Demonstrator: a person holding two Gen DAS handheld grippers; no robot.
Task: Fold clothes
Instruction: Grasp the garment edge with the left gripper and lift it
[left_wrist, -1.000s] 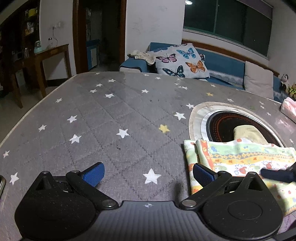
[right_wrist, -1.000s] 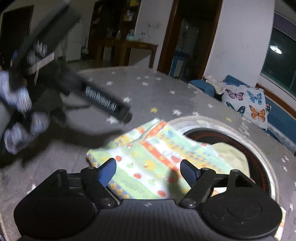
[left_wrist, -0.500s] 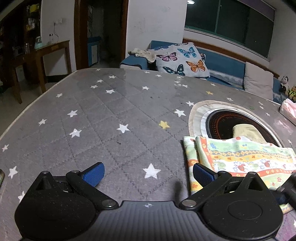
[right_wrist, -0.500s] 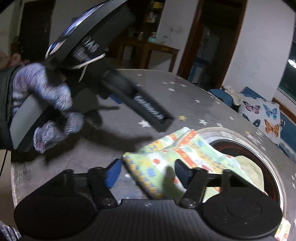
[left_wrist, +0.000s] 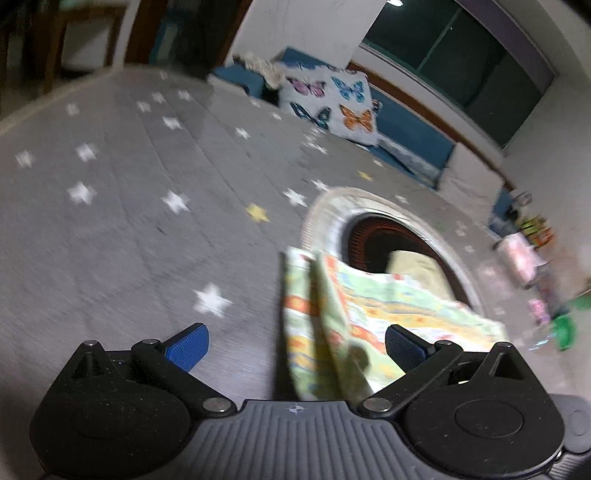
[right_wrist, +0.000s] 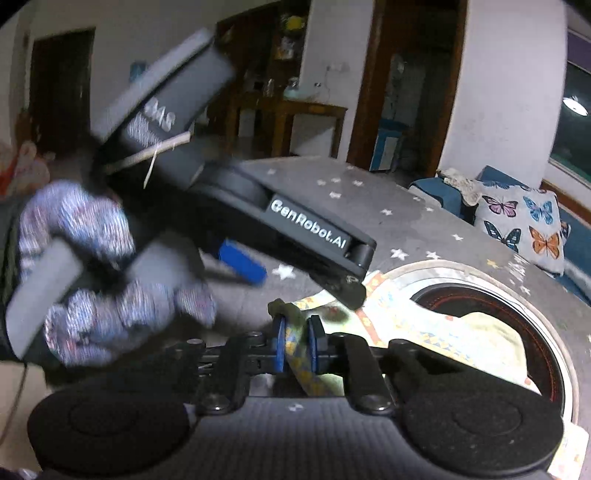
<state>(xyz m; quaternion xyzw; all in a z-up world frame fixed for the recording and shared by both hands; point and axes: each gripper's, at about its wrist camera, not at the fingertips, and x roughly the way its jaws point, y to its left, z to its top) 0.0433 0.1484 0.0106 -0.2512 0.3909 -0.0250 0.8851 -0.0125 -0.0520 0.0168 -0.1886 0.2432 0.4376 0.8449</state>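
Right gripper (right_wrist: 296, 345): blue pads pressed together on a bunched edge of the patterned cloth (right_wrist: 424, 328), and the fabric pokes up above the pads in a small dark tuft.
Left gripper (left_wrist: 297, 345): fingers spread wide, blue pads well apart, nothing between them but the near corner of the cloth lying below.
Left gripper from the right wrist view (right_wrist: 255, 221): black body marked "GenRobot.AI" angled down over the cloth, held by a hand in a speckled knit glove (right_wrist: 92, 266); the picture is blurred there.
Patterned cloth: green, yellow and orange print, folded in layers, spread on the grey star-printed table cover (left_wrist: 129, 206) and reaching over the rim of the round mat (left_wrist: 325, 210).
Round mat: pale outer border, dark centre with red rings, a pale yellow cloth (left_wrist: 417, 266) lying in it, partly under the patterned one.
Background: butterfly cushion (left_wrist: 332, 103) on a blue sofa (left_wrist: 413, 144) past the far table edge, dark window above.
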